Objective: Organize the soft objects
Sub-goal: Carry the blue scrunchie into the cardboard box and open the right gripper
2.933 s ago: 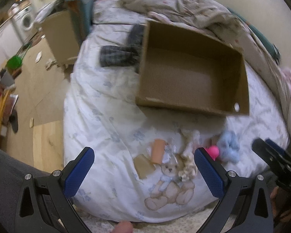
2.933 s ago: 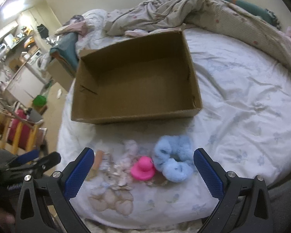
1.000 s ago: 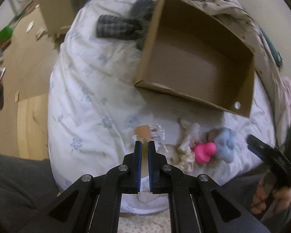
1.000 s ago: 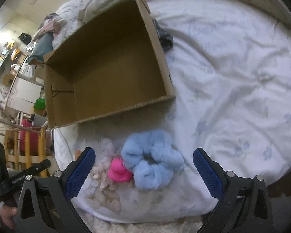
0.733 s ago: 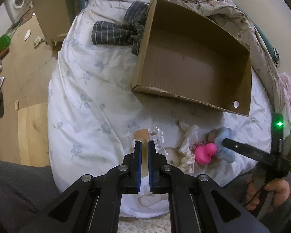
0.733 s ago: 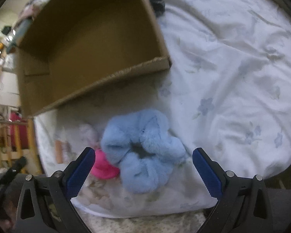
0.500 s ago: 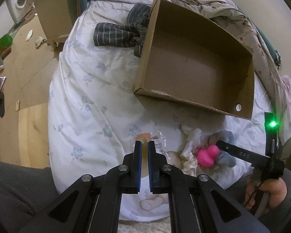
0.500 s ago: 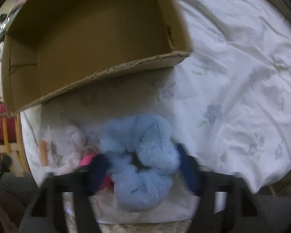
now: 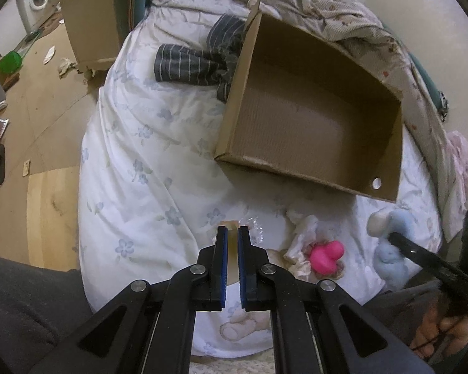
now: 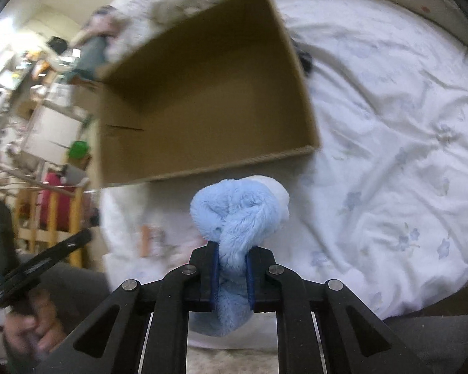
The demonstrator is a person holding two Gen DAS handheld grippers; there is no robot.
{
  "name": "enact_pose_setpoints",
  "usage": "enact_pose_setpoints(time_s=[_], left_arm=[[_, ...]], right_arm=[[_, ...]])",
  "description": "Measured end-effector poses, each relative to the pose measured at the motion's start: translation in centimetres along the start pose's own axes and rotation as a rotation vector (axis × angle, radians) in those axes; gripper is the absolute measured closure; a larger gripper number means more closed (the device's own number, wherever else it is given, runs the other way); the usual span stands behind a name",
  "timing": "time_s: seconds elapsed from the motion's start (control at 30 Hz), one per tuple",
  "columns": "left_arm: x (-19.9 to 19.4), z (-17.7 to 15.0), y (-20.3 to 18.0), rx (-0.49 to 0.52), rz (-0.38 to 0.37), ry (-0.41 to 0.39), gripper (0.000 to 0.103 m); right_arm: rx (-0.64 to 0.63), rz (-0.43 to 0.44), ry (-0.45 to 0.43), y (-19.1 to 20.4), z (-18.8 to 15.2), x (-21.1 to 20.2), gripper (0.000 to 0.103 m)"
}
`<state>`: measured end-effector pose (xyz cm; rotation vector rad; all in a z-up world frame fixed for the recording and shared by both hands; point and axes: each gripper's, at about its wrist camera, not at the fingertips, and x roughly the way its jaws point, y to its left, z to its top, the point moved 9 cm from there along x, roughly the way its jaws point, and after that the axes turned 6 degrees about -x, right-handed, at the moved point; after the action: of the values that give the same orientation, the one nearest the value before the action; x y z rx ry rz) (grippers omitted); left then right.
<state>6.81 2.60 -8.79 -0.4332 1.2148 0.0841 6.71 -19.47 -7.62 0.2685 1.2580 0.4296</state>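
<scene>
Right gripper [image 10: 231, 265]: I have its jaws clamped on the blue fluffy scrunchie [image 10: 238, 215], which bulges out ahead of the pads and hangs down behind them. The scrunchie is held just short of the near wall of the cardboard box [image 10: 202, 106], not inside it. The right view is blurred, so detail beyond the box is poor.

Left gripper [image 9: 231, 240]: I see its blue pads [image 9: 224, 265] drawn close together with a narrow gap between them, and a small tan item [image 9: 231, 225] showing just past the tips; whether it is pinched between them, I cannot tell.

On the white floral bedsheet [image 9: 146, 162], in front of the box, lie a pink duck toy [image 9: 326, 254], a crumpled pale cloth piece [image 9: 302, 233] touching it on the left, and a clear wrapper [image 9: 254, 229] beside the left gripper's tips. The box stands open-topped with nothing visible inside. A dark striped garment [image 9: 196, 65] lies against the box's far left corner.
</scene>
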Motion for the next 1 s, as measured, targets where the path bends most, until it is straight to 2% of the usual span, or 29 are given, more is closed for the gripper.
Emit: enact_pose_setpoints(time_s=[0.2,0.3,0.37,0.4,0.57,0.73,0.87,1.0], left_arm=[[-3.0,2.0,-1.8,0.007,-0.062,-0.042,0.097],[-4.3,3.8,-3.1,0.018,-0.099,-0.061,0.097],[-4.8,4.7,-4.2,0.018,-0.168,-0.054,0.097],[-5.1,5.5,-4.7,0.027,-0.169,-0.065,0.097],[-5.1,8.7,-6.3,0.065,-0.146,-0.095,0.097],[-2.7,10.8,-7.9,0.113,-0.099,-0.097,0.097],[-0.1,11.6,-8.5,0.135,-0.077,-0.091,0.097],[2.3,11.9,-8.8,0.173,-0.044,-0.116,0.097]], right_arm=[[-0.08,0.192,-0.153,4.1,1.9,-5.1,0.088],[-0.111,0.209,-0.199,4.9,3.5,-7.1,0.088],[-0.124,0.192,-0.224,5.5,4.8,-7.6,0.088],[-0.141,0.18,-0.237,5.8,5.5,-7.9,0.088],[-0.185,0.145,-0.266,6.6,8.7,-7.7,0.088],[-0.174,0.106,-0.257,5.4,11.2,-5.6,0.088],[-0.154,0.068,-0.241,3.8,12.2,-2.7,0.088],[-0.124,0.023,-0.215,2.0,11.8,0.1,0.088]])
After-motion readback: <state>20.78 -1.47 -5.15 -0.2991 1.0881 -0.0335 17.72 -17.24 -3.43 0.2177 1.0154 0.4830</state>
